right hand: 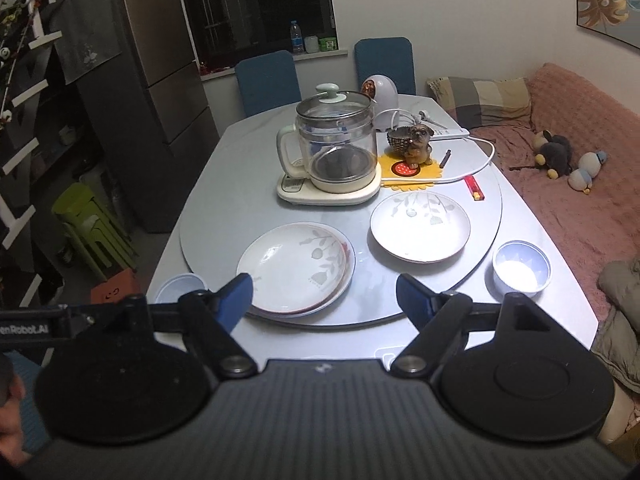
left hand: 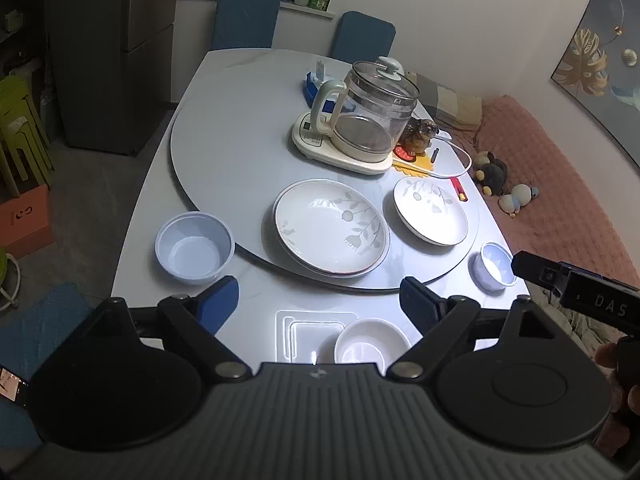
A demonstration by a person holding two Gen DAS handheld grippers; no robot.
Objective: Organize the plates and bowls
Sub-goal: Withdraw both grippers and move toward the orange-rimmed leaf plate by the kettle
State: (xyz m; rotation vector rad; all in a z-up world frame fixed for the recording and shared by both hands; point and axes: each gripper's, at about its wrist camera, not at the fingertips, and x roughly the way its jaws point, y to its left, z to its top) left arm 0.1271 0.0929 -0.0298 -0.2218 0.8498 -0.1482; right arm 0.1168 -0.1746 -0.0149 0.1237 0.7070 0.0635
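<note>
Left wrist view is showing the left gripper (left hand: 318,298) hovering above the near edge of the table (left hand: 248,292), its jaws spread wide and gripping nothing. Just beneath it a small white bowl (left hand: 370,342) is sitting beside a clear square container (left hand: 308,332), the two touching or nearly so. On the round turntable (left hand: 224,152) two floral plates are lying apart: the large plate (left hand: 330,232) is resting on another plate whose rim is peeking out below it, and the smaller plate (left hand: 430,210) is sitting to its right. A blue bowl (left hand: 194,246) is standing off the turntable at the left, and a second blue bowl (left hand: 494,266) at the right edge — both upright. A glass kettle (left hand: 370,114) on its base is occupying the middle of the turntable, with a dog figurine (left hand: 418,136) just beside it.

Right wrist view is showing the right gripper (right hand: 324,294) hanging over the same near edge, jaws likewise released and empty — the stacked plates lying just ahead of its left finger.
</note>
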